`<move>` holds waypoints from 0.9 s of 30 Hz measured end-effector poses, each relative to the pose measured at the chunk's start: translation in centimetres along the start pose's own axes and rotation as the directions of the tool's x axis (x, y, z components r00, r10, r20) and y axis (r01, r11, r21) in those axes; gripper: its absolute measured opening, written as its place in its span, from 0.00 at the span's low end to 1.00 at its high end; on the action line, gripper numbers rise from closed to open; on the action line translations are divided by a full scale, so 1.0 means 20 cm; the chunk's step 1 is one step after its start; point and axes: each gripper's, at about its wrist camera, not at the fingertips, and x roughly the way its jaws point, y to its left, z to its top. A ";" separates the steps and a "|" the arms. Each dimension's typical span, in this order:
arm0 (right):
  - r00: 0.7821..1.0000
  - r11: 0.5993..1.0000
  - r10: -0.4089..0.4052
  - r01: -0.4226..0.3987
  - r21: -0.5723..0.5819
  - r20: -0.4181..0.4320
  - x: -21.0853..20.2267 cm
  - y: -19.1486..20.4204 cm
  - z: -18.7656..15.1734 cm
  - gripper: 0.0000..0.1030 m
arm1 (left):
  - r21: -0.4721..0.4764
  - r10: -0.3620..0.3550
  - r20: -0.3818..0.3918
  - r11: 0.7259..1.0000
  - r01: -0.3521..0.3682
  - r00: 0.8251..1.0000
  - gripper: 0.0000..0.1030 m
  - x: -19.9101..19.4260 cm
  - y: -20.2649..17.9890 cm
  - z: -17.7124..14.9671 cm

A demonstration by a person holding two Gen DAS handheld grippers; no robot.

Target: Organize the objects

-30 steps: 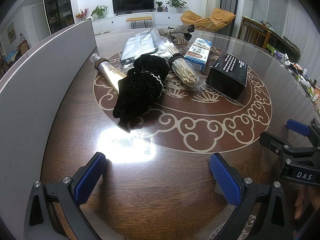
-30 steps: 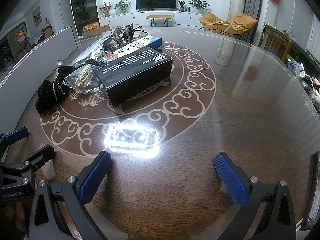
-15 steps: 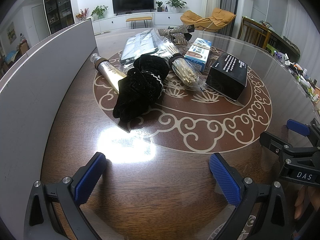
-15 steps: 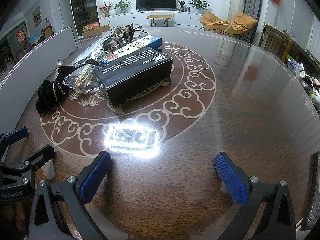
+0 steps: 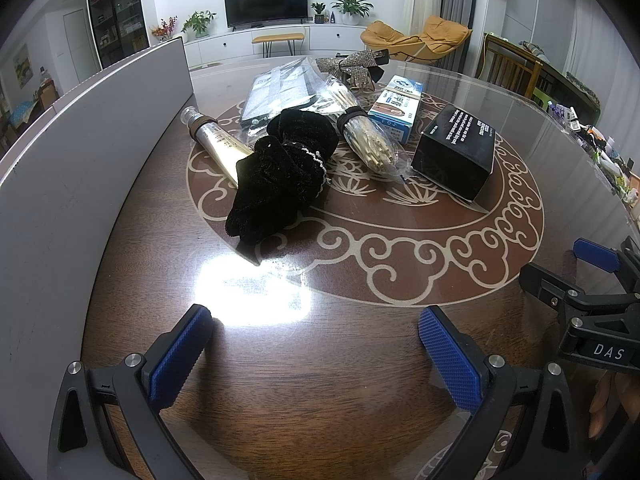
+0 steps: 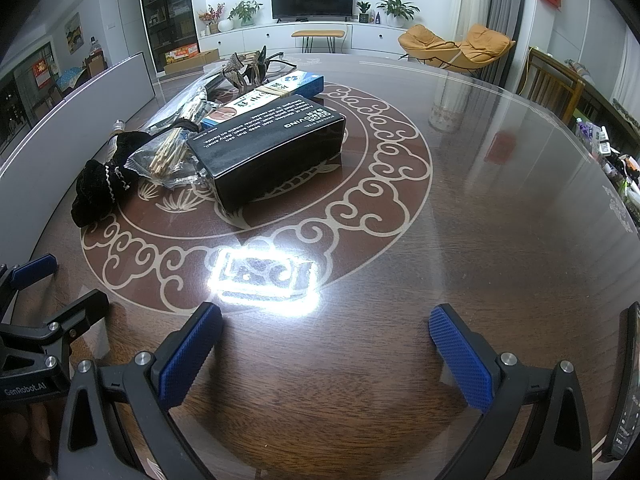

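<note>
I hold my left claw (image 5: 312, 344) and my right claw (image 6: 326, 346) low over the table (image 6: 500, 240). Both are spread wide and hold nothing. I think no tidying has begun. The black box (image 6: 268, 148), the blue box (image 5: 396, 106), the sticks in a bag (image 5: 368, 142), the black cloth (image 5: 280, 178) and the tube (image 5: 216, 140) all lie bunched in the middle. A clear bag behind them is hard to make out. I see no bin for them.

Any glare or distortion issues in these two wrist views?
Left wrist: a blown-out ceiling-light glare on the table just ahead of the open left gripper; strong fisheye bending of the white panel; black pouch loses detail. Right wrist: similar glare patch ahead of the open right gripper; black box text stays sharp; corners vignetted.
</note>
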 end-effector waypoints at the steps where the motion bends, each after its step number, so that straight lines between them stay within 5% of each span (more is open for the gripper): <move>1: 1.000 1.000 0.000 0.000 0.000 0.000 0.00 0.00 0.00 1.00 | 0.005 -0.001 0.000 1.000 0.001 1.000 1.00 0.00 0.00 0.00; 5: 1.000 1.000 0.000 0.000 0.000 0.000 0.00 0.00 0.00 1.00 | 0.052 -0.027 -0.058 0.998 0.030 0.998 1.00 0.01 0.02 0.04; 14: 1.000 1.000 0.000 0.000 0.000 0.000 0.00 0.00 0.00 1.00 | 0.076 0.013 0.031 0.997 -0.016 0.999 0.99 0.02 0.07 0.37; 15: 1.000 1.000 0.000 0.000 0.000 0.000 0.00 0.00 0.00 1.00 | 0.073 -0.001 0.030 0.997 -0.001 1.000 0.91 0.05 0.06 0.41; 17: 1.000 1.000 0.000 0.000 0.000 0.000 0.00 0.00 0.00 1.00 | 0.052 -0.017 0.005 0.999 0.017 1.000 0.38 0.11 0.07 0.44; 22: 1.000 1.000 0.000 0.000 0.000 0.000 0.00 0.00 0.00 1.00 | -0.125 -0.080 -0.008 0.989 0.078 0.997 0.36 0.06 0.17 0.32; 27: 1.000 1.000 0.000 0.000 0.000 0.000 0.00 0.00 0.00 1.00 | -0.161 -0.062 0.002 0.985 0.061 0.998 0.41 -0.17 0.20 -0.01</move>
